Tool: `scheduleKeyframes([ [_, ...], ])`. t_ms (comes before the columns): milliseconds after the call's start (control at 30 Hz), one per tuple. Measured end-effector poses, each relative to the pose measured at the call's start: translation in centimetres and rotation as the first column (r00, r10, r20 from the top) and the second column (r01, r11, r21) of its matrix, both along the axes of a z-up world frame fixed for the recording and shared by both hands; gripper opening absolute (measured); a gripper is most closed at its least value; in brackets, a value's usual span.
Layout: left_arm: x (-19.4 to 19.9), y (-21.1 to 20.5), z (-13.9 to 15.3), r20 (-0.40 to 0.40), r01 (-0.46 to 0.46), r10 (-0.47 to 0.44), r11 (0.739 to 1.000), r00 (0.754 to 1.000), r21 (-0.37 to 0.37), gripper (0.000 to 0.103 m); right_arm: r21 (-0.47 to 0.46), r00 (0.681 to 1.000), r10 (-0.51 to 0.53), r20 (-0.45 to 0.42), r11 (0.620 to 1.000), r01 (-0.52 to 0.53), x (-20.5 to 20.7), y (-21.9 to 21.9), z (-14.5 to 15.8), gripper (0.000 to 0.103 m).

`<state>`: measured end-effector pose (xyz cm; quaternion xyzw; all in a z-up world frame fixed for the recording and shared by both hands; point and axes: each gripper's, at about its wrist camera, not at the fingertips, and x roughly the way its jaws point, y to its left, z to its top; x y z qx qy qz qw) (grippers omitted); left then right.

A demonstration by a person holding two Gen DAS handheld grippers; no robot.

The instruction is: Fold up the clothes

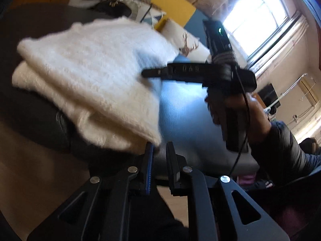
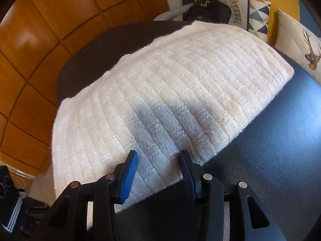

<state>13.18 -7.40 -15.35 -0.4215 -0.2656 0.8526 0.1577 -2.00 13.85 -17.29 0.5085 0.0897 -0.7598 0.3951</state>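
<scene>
A white ribbed knit sweater (image 2: 160, 92) lies folded on a dark leather seat (image 2: 270, 150); it also shows in the left wrist view (image 1: 90, 76), blurred. My right gripper (image 2: 158, 160) is open, its blue-padded fingers (image 2: 128, 176) standing over the sweater's near edge without pinching it. My left gripper (image 1: 159, 152) is open with a narrow gap, empty, just at the sweater's near corner. The right hand-held gripper (image 1: 200, 72) shows in the left wrist view, held in a hand to the right of the sweater.
Cushions, one with a deer print (image 2: 301, 46), and a black bag (image 2: 208, 10) lie behind the sweater. An orange wood floor (image 2: 40, 50) is at left. A bright window (image 1: 256, 20) is at far right. The seat's edge drops off at left.
</scene>
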Motion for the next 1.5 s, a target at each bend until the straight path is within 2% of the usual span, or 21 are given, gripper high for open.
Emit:
scheduleKeyframes([
  [100, 0.8, -2.1, -0.7, 0.039, -0.055, 0.051, 0.992, 0.998, 0.113, 0.014, 0.005, 1.000, 0.009, -0.007, 1.000, -0.009, 0.0, 0.0, 0.3, 0.045],
  [200, 1.3, -6.0, -0.1, 0.023, -0.197, 0.196, 0.962, 0.980, 0.187, 0.029, -0.010, 1.000, 0.004, 0.005, 1.000, -0.004, -0.1, 0.2, 0.7, 0.045],
  [233, 1.3, -7.4, 0.0, 0.022, -0.254, 0.254, 0.950, 0.967, 0.184, 0.033, -0.014, 1.000, 0.004, 0.010, 1.000, -0.004, -0.1, 0.5, 0.9, 0.044],
  [333, 1.1, -11.5, 0.2, 0.018, -0.397, 0.401, 0.900, 0.916, 0.181, 0.036, -0.005, 1.000, 0.002, 0.006, 1.000, -0.002, 0.0, -0.3, 0.4, 0.045],
  [367, 0.3, -12.4, 0.1, 0.036, -0.422, 0.422, 0.890, 0.906, 0.172, 0.041, -0.003, 1.000, 0.000, 0.001, 1.000, 0.000, 0.1, -0.4, 0.4, 0.045],
  [433, -1.3, -14.2, -0.3, 0.070, -0.470, 0.465, 0.869, 0.883, 0.154, 0.043, 0.003, 1.000, -0.003, -0.012, 1.000, 0.003, 0.3, -0.6, 0.5, 0.045],
  [533, -3.4, -16.0, -0.9, 0.103, -0.491, 0.480, 0.844, 0.871, 0.215, 0.043, -0.031, 0.999, 0.005, -0.040, 1.000, -0.006, 0.8, -0.6, 1.7, 0.045],
  [600, -5.0, -16.7, -1.1, 0.129, -0.513, 0.497, 0.832, 0.858, 0.211, 0.044, -0.071, 0.998, 0.040, -0.042, 0.997, -0.043, 1.3, -0.7, 2.7, 0.044],
  [667, -6.6, -17.4, -1.4, 0.162, -0.531, 0.507, 0.825, 0.846, 0.192, 0.051, -0.092, 0.995, 0.084, -0.047, 0.992, -0.088, 2.0, -1.1, 3.2, 0.045],
  [767, -7.1, -18.7, -2.3, 0.208, -0.557, 0.518, 0.794, 0.830, 0.244, 0.049, -0.109, 0.987, 0.153, -0.039, 0.982, -0.157, 3.0, -2.2, 3.1, 0.045],
  [800, -7.0, -18.6, -2.0, 0.192, -0.571, 0.538, 0.790, 0.821, 0.223, 0.038, -0.108, 0.984, 0.174, -0.034, 0.978, -0.176, 3.3, -2.6, 2.9, 0.045],
  [833, -6.5, -18.3, -1.1, 0.152, -0.575, 0.555, 0.798, 0.818, 0.179, 0.005, -0.104, 0.981, 0.192, -0.028, 0.975, -0.194, 3.7, -3.0, 2.6, 0.044],
  [933, -5.2, -17.0, 1.3, 0.044, -0.588, 0.586, 0.808, 0.809, 0.035, 0.005, -0.036, 0.970, 0.243, -0.004, 0.969, -0.243, 4.8, -4.3, 0.6, 0.044],
  [1000, -4.4, -15.4, 2.4, -0.009, -0.591, 0.592, 0.803, 0.806, -0.074, 0.005, 0.022, 0.965, 0.261, -0.031, 0.965, -0.260, 5.4, -5.0, -0.6, 0.045],
  [1100, -3.9, -15.8, 1.0, 0.069, -0.628, 0.636, 0.771, 0.769, -0.106, 0.010, 0.026, 0.963, 0.265, -0.051, 0.964, -0.264, 5.7, -5.4, -0.2, 0.046],
  [1167, -3.7, -16.6, 0.0, 0.124, -0.651, 0.660, 0.751, 0.741, -0.108, 0.026, -0.008, 0.968, 0.252, -0.021, 0.968, -0.252, 5.4, -4.9, 0.5, 0.046],
  [1233, -2.7, -17.4, 0.3, 0.119, -0.688, 0.695, 0.719, 0.710, -0.099, 0.027, -0.066, 0.974, 0.225, -0.002, 0.972, -0.224, 4.9, -3.9, 1.4, 0.045],
  [1267, -2.6, -17.2, 1.1, 0.101, -0.708, 0.719, 0.695, 0.688, -0.127, 0.027, -0.087, 0.977, 0.213, -0.002, 0.973, -0.212, 4.7, -3.5, 1.9, 0.045],
  [1333, -2.3, -16.0, 3.1, 0.026, -0.704, 0.709, 0.703, 0.704, -0.099, 0.027, -0.122, 0.976, 0.217, 0.011, 0.969, -0.214, 4.7, -2.9, 2.2, 0.046],
  [1400, -2.1, -14.7, 5.1, -0.049, -0.698, 0.697, 0.712, 0.716, -0.071, 0.027, -0.115, 0.972, 0.231, 0.028, 0.967, -0.227, 4.6, -3.1, 1.7, 0.046],
  [1500, -4.6, -11.1, 5.6, -0.053, -0.564, 0.561, 0.823, 0.826, -0.073, 0.027, -0.083, 0.966, 0.253, 0.051, 0.965, -0.248, 4.3, -3.7, 0.8, 0.046],
])
